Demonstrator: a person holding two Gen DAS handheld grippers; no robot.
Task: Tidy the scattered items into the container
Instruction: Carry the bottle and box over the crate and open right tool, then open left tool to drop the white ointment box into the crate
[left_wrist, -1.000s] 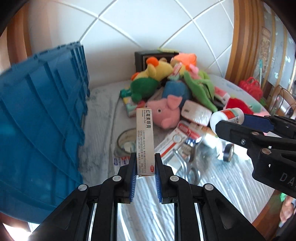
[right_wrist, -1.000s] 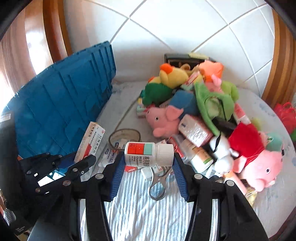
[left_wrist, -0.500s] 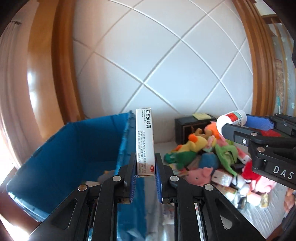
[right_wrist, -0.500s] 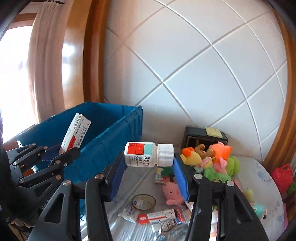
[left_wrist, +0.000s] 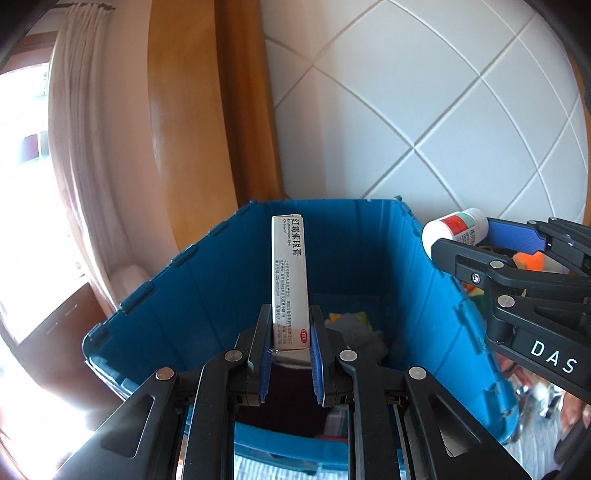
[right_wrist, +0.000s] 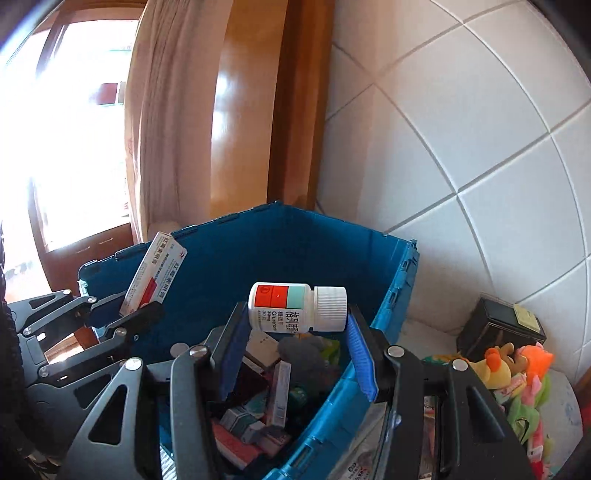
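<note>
My left gripper (left_wrist: 290, 334) is shut on a long white medicine box (left_wrist: 290, 280) and holds it upright over the open blue crate (left_wrist: 207, 295). My right gripper (right_wrist: 295, 336) is shut on a white pill bottle (right_wrist: 295, 312) lying sideways between the blue pads, above the crate (right_wrist: 384, 347) near its right wall. The left gripper (right_wrist: 142, 312) with its box (right_wrist: 155, 273) shows at the left in the right wrist view. The right gripper with its bottle (left_wrist: 456, 229) shows at the right in the left wrist view. Several medicine boxes (right_wrist: 255, 424) lie inside the crate.
A pile of plush toys (right_wrist: 517, 376) and a dark box (right_wrist: 498, 325) lie right of the crate on the cloth-covered table. A white tiled wall (right_wrist: 461, 147) stands behind. A wooden frame and curtain (left_wrist: 92, 147) are at the left.
Both grippers have risen from the table and swung left, from over the pile of items to above the open crate, each still holding its item.
</note>
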